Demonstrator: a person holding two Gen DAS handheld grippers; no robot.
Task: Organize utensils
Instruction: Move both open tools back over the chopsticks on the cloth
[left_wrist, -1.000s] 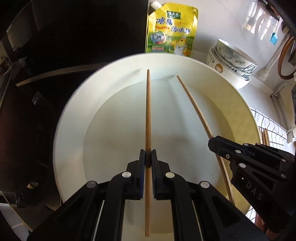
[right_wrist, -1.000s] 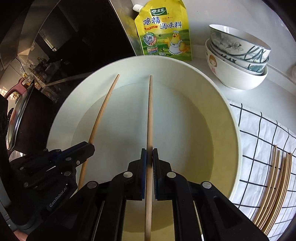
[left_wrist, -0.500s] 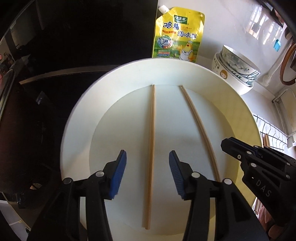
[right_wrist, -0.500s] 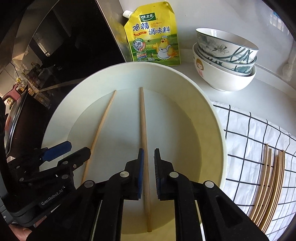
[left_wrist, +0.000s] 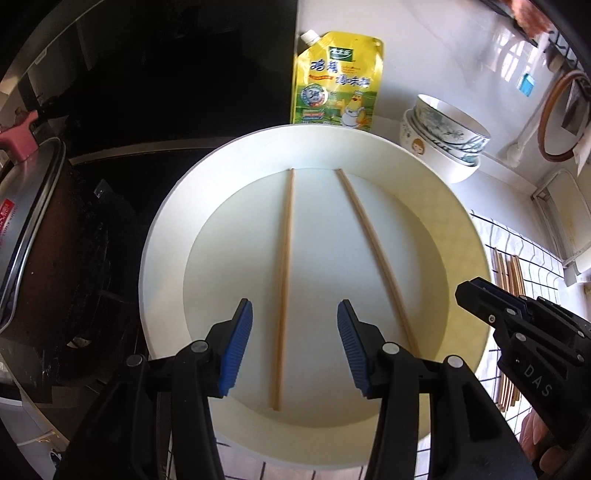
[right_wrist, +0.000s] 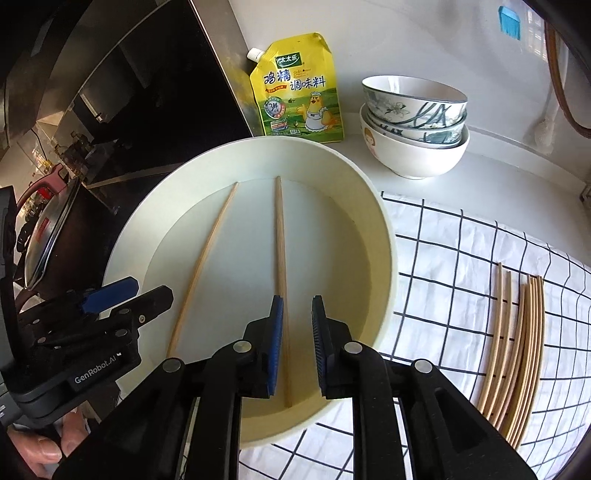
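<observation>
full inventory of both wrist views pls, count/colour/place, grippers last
plate: 1, cream, centre, partly on cloth
chopsticks in plate: 2, wooden, lying apart
loose chopsticks: bundle, count unclear, wooden, on cloth right of plate
cloth: 1, white with black grid, under plate's right side
seasoning pouch: 1, yellow, behind plate
bowls: stack, white and floral, right of pouch
pot: 1, dark with metal rim, left on stove
left gripper: open, over left chopstick
right gripper: open, around right chopstick

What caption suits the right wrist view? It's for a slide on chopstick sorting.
Right gripper open over one of two chopsticks lying in the white plate; more chopsticks wait on the checked cloth.
</observation>
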